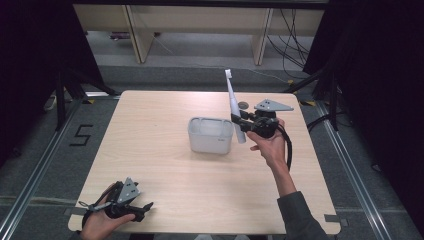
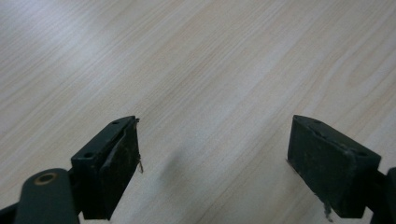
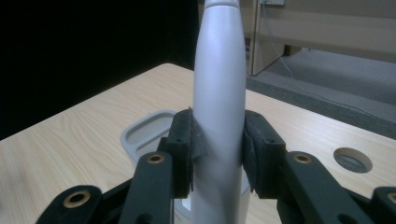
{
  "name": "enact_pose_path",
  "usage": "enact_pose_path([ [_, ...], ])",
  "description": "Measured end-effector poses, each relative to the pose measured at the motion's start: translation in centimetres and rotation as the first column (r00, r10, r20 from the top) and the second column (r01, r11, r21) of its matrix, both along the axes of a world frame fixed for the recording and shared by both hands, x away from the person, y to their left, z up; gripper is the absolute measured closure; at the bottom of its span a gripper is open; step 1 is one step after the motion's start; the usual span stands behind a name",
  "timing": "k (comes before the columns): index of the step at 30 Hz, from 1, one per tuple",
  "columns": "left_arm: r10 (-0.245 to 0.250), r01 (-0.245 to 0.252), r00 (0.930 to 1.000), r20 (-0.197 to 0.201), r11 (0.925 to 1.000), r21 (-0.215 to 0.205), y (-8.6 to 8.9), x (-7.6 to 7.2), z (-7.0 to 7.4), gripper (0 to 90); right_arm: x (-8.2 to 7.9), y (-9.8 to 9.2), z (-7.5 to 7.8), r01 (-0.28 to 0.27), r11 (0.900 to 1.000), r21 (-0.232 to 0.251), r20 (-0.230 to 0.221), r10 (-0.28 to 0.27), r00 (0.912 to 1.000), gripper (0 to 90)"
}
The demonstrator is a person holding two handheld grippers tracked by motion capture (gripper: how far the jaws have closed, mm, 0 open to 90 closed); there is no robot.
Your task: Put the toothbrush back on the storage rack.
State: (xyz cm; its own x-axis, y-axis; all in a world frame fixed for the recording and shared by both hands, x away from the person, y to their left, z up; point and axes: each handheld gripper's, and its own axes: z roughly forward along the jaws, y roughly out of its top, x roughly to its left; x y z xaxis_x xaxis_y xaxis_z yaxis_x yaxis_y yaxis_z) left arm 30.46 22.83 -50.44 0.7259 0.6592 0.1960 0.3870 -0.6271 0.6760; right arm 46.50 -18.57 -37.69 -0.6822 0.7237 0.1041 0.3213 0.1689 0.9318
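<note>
Right gripper (image 1: 239, 121) clamped on electric toothbrush (image 1: 234, 106) mid-handle, held near upright just beside white container (image 1: 210, 135), w/ base at its right rim. Risk: smooth tapered handle could slip or swing, base catching rim & tipping container. Left gripper (image 2: 212, 158) wide open, empty, near table (image 1: 165, 165) front edge.

A pale wood-grain surface (image 1: 165, 150) with rounded corners stands on grey floor (image 1: 45, 165). A white rectangular container (image 1: 210, 135) sits near its centre. A round cable hole (image 1: 243, 105) is set near the far edge.
</note>
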Motion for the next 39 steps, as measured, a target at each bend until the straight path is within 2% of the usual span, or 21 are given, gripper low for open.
enact_pose_path([
  [1,0.001,-0.001,1.0,0.001,1.0,0.001,0.0,0.0,0.0,16.2,0.1,0.1,0.0,0.014,1.0,-0.008,0.014,-0.014,0.9998,66.6],
  [4,0.002,-0.002,1.0,-0.001,1.0,-0.002,0.0,0.0,0.0,16.2,0.4,0.5,-0.1,0.022,1.0,0.013,-0.005,-0.022,0.9997,66.5],
  [7,0.0,0.0,1.0,0.002,1.0,0.001,0.0,0.0,0.0,16.2,0.8,0.8,0.0,0.023,1.0,0.018,0.023,-0.024,0.9995,66.5],
  [9,0.001,-0.001,1.0,0.003,1.0,-0.002,0.0,-0.1,0.0,16.3,1.0,1.2,0.2,0.022,0.999,0.027,0.009,-0.023,0.9997,66.5],
  [11,0.0,0.0,1.0,-0.003,1.0,0.0,0.0,0.0,0.0,16.2,1.4,1.4,0.3,0.03,0.999,0.015,0.034,-0.03,0.9989,66.5],
  [15,0.0,0.0,1.0,-0.004,1.0,-0.006,0.0,-0.1,0.0,16.2,1.9,1.9,0.1,0.042,0.997,0.059,0.014,-0.043,0.999,66.5],
  [16,-0.005,0.005,1.0,-0.002,1.0,0.002,0.1,0.0,0.0,16.3,2.1,2.0,0.0,0.04,0.998,0.051,0.025,-0.041,0.9989,66.5],
  [17,0.0,0.0,1.0,-0.002,1.0,-0.002,0.0,0.0,0.0,16.2,2.3,2.1,-0.1,0.038,0.998,0.045,0.055,-0.04,0.9977,66.5],
  [18,-0.001,0.001,1.0,0.0,1.0,0.0,0.1,0.0,0.0,16.3,2.3,2.2,-0.1,0.043,0.997,0.059,0.024,-0.045,0.9987,66.5],
  [19,-0.003,0.003,1.0,0.001,1.0,0.0,0.1,0.0,0.0,16.2,2.3,2.4,-0.2,0.052,0.996,0.071,0.023,-0.054,0.9983,66.5],
  [23,0.001,-0.001,1.0,-0.001,1.0,-0.003,0.0,0.0,0.0,16.2,2.8,2.8,-0.2,0.052,0.997,0.064,0.038,-0.054,0.9978,66.5],
  [25,-0.009,0.009,0.9999,0.004,0.9999,0.008,0.1,0.0,0.1,16.3,2.9,3.0,-0.4,0.068,0.993,0.092,0.01,-0.07,0.9975,66.5],
  [26,0.0,0.0,1.0,-0.003,1.0,-0.005,0.0,-0.1,0.0,16.2,3.2,2.9,-0.5,0.062,0.995,0.081,0.025,-0.065,0.9976,66.5],
  [27,-0.006,0.006,1.0,0.001,1.0,0.001,0.1,0.0,0.1,16.2,3.3,2.9,-0.6,0.064,0.995,0.075,0.027,-0.067,0.9974,66.5],
  [34,-0.002,0.002,1.0,-0.002,1.0,-0.002,0.1,0.0,0.0,16.2,3.6,3.2,-1.2,0.074,0.993,0.089,0.009,-0.076,0.9971,66.5],
  [39,0.001,-0.001,1.0,-0.001,1.0,-0.003,0.1,-0.1,0.0,16.2,3.6,3.4,-1.5,0.082,0.993,0.088,0.026,-0.084,0.9961,66.4],
])
